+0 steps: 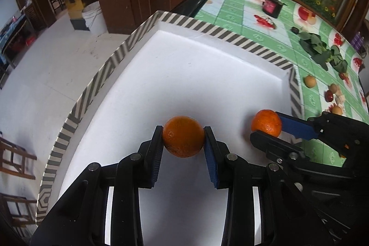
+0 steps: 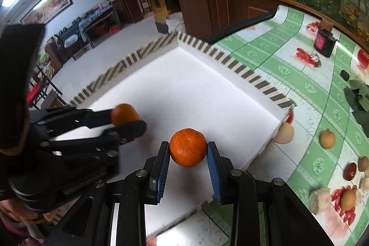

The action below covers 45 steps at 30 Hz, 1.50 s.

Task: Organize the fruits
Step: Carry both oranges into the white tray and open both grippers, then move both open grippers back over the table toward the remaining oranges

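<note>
A white tray (image 1: 184,66) with a grey-striped rim lies on the table; it also shows in the right wrist view (image 2: 184,89). My left gripper (image 1: 183,134) is shut on an orange (image 1: 183,140) and holds it over the tray's near part. It also shows in the right wrist view (image 2: 129,118) at the left. My right gripper (image 2: 188,149) is shut on a second orange (image 2: 188,146) above the tray's right side. In the left wrist view the right gripper (image 1: 268,127) and its orange (image 1: 266,122) are near the tray's right rim.
A green checked tablecloth (image 1: 233,6) with printed fruit covers the table right of the tray. On it lie small brown fruits (image 2: 327,138), a red one (image 2: 350,171), dark leaves (image 1: 322,50) and a dark box (image 2: 324,42). The floor drops off left of the tray.
</note>
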{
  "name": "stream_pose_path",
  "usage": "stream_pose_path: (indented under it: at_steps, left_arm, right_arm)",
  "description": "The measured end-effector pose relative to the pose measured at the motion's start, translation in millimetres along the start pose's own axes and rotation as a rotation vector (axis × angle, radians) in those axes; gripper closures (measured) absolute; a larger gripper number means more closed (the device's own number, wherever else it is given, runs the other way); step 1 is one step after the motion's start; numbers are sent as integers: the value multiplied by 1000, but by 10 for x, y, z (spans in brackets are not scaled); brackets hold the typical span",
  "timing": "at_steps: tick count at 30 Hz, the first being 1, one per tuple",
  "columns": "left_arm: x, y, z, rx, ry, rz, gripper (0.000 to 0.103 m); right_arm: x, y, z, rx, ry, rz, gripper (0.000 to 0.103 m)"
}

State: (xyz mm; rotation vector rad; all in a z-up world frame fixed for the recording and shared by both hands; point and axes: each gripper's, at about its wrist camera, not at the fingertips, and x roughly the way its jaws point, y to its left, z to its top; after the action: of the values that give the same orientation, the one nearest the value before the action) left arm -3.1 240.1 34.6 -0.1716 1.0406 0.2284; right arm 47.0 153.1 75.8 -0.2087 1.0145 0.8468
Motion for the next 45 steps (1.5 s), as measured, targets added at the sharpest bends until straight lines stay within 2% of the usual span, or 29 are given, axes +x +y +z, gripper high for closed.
stream_pose_path:
  at_steps: [4, 9, 14, 22, 25, 29, 45]
  left_arm:
    - [41, 51, -11, -10, 14, 20, 69]
    - [49, 107, -21, -39, 14, -36, 69]
    - [11, 196, -48, -83, 11, -67, 65]
    - [-297, 94, -158, -52, -104, 7, 65]
    - [-440, -11, -193, -31, -150, 23, 65]
    - [-582, -182, -257, -10, -177, -11, 65]
    - [-686, -1205, -458, 159, -159, -121, 65]
  right_arm:
    - [115, 14, 14, -13, 15, -15, 71]
    - [169, 68, 33, -47, 34, -31, 71]
    - [79, 62, 13, -36, 3, -6, 67]
    - [-279, 63, -103, 4, -74, -29, 67]
    - [-460, 72, -184, 10, -109, -74, 67]
    - [-661, 66, -299, 19, -141, -123, 67]
    - [-1278, -460, -981, 139, -171, -283, 67]
